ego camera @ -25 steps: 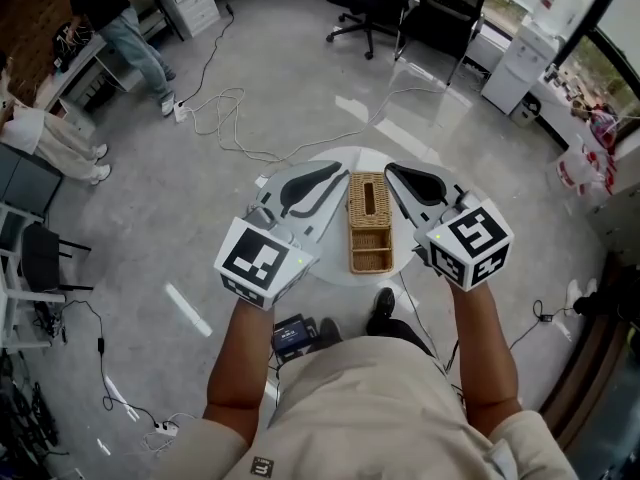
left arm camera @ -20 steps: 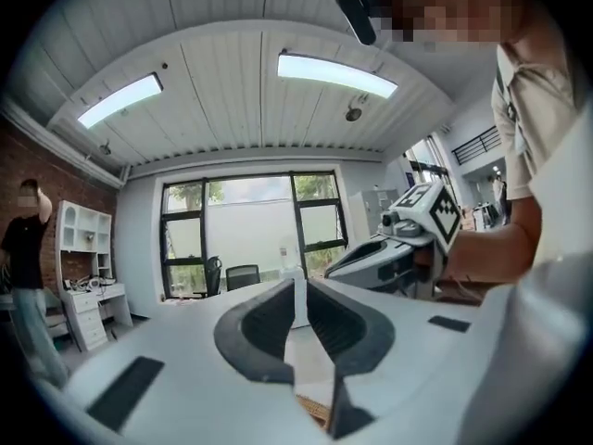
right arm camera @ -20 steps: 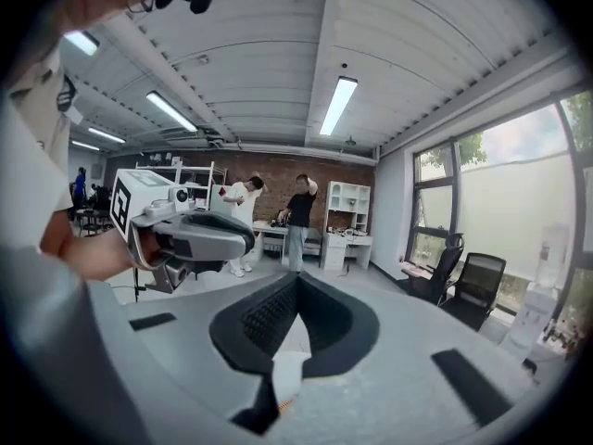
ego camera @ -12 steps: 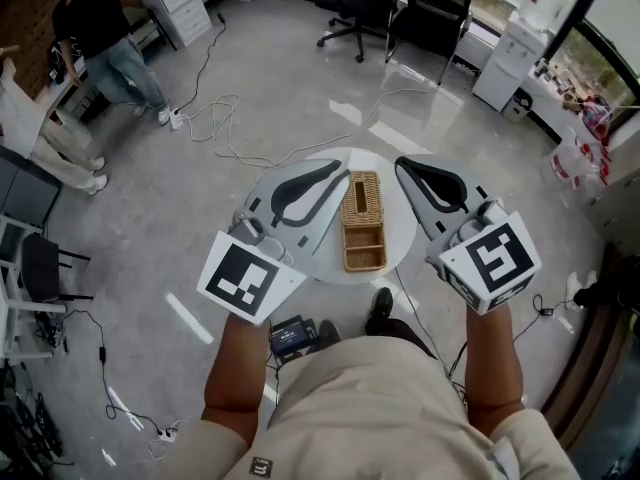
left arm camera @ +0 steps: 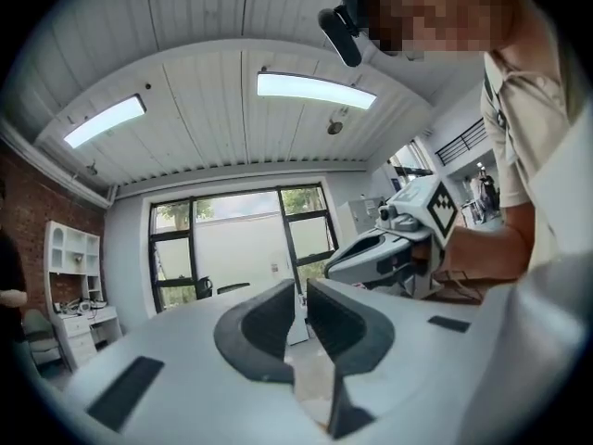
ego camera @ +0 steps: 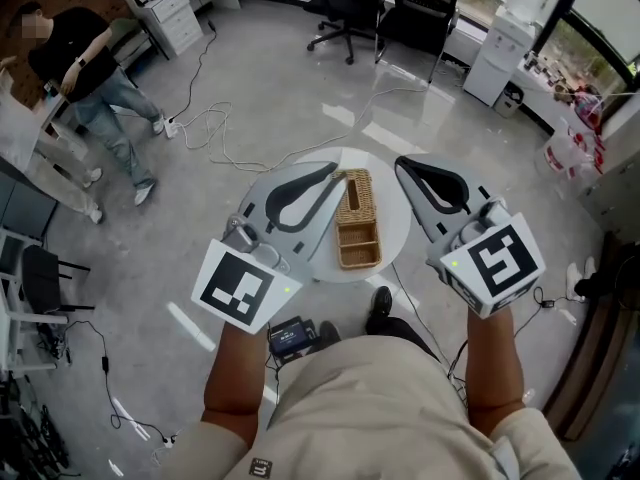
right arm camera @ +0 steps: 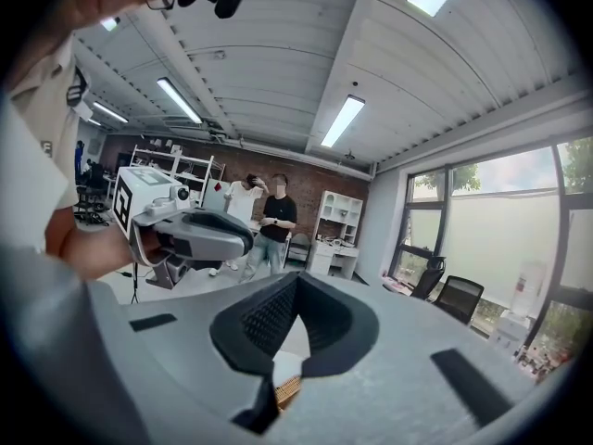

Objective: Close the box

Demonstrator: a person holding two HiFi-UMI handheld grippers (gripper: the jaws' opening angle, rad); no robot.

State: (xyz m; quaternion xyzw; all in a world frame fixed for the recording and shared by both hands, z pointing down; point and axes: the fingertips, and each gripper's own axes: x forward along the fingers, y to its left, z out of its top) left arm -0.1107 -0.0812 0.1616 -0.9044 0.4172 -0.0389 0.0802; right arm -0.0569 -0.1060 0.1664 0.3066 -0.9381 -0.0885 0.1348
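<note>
A rectangular wicker box (ego camera: 358,218) lies on a small round white table (ego camera: 310,258). Its far half is covered by a lid with a slot, and its near half shows an open compartment. Both grippers hover well above the table, one on each side of the box. My left gripper (ego camera: 333,169) is over the box's left side, jaws together with only a thin slit and nothing between them (left arm camera: 301,290). My right gripper (ego camera: 400,164) is to the box's right, shut and empty (right arm camera: 296,281). A sliver of wicker (right arm camera: 287,392) shows under its jaws.
Office chairs (ego camera: 400,8) and a water dispenser (ego camera: 495,58) stand on the far side. Cables (ego camera: 225,118) trail over the floor. A person (ego camera: 90,78) stands at the far left by desks. A small black device (ego camera: 293,336) lies on the floor near my feet.
Both grippers have risen and drawn slightly apart above the table, staying shut. The person at the far left has shifted position.
</note>
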